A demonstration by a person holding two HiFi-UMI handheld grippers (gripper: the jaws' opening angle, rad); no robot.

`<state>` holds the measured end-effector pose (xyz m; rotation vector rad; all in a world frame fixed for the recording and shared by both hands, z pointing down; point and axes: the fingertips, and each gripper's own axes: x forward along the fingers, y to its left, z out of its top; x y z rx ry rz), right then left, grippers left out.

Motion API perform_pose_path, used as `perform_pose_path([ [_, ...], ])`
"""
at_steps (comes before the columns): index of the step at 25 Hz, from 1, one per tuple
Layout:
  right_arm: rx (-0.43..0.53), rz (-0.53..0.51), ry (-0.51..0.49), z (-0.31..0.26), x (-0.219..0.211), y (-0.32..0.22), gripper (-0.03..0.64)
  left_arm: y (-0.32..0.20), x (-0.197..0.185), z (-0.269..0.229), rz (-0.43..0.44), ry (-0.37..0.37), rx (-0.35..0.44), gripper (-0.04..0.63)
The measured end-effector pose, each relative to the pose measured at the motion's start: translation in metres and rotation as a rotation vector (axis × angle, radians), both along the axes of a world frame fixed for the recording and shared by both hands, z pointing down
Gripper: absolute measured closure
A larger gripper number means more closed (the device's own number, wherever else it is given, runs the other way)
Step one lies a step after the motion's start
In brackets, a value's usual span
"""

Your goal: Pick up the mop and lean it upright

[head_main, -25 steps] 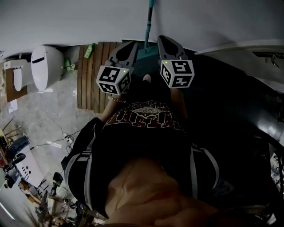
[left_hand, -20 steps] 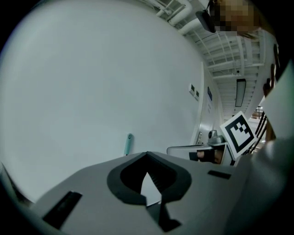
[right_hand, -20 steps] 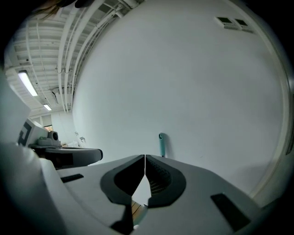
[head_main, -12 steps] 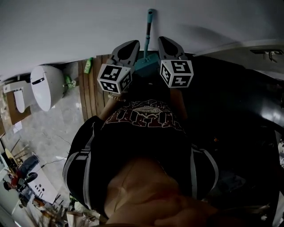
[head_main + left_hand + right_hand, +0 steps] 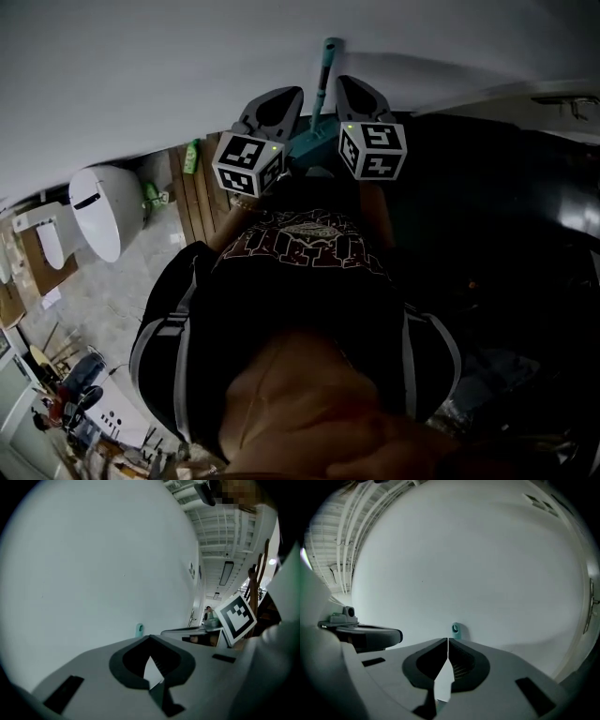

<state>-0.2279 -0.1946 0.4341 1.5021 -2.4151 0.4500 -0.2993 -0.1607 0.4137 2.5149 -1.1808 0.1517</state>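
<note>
The mop stands upright against the white wall. Its teal handle point(image 5: 323, 70) rises between my two grippers, and its teal head point(image 5: 302, 146) sits low behind them. The handle's top end with its hang hole shows just past the jaws as the handle tip point(image 5: 139, 629) in the left gripper view and the handle tip point(image 5: 456, 630) in the right gripper view. My left gripper point(image 5: 281, 97) and right gripper point(image 5: 349, 86) flank the handle without touching it. Both are shut with nothing between the jaws, seen up close as the left gripper point(image 5: 149, 637) and the right gripper point(image 5: 447, 640).
A white toilet point(image 5: 98, 211) stands at the left by a wooden slat mat point(image 5: 199, 202) with a green bottle point(image 5: 192, 155) at its far end. Clutter point(image 5: 75, 403) lies at the bottom left. A dark raised surface point(image 5: 506, 187) fills the right.
The view has tilted up the wall, so the toilet and mat slid down-left. More of the mop handle's top shows. Both grippers stay shut beside the handle.
</note>
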Motion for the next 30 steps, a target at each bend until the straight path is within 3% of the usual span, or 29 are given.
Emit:
perform_pose_path([
  [6,-0.026,-0.013,0.076,0.015,-0.004,-0.026,0.595,-0.013,-0.002,0.003,-0.013,0.015,-0.02,0.558],
  [10,-0.051,-0.024,0.139,0.027,-0.01,-0.045,0.522,-0.019,-0.011,0.002,-0.048,0.032,-0.026,0.558],
  [23,-0.11,0.032,0.196,0.065,-0.026,-0.082,0.497,-0.032,-0.048,0.009,-0.117,0.018,-0.037,0.558],
  [30,-0.062,0.087,0.222,0.064,-0.023,-0.089,0.499,-0.034,-0.062,0.007,-0.134,0.018,-0.039,0.558],
])
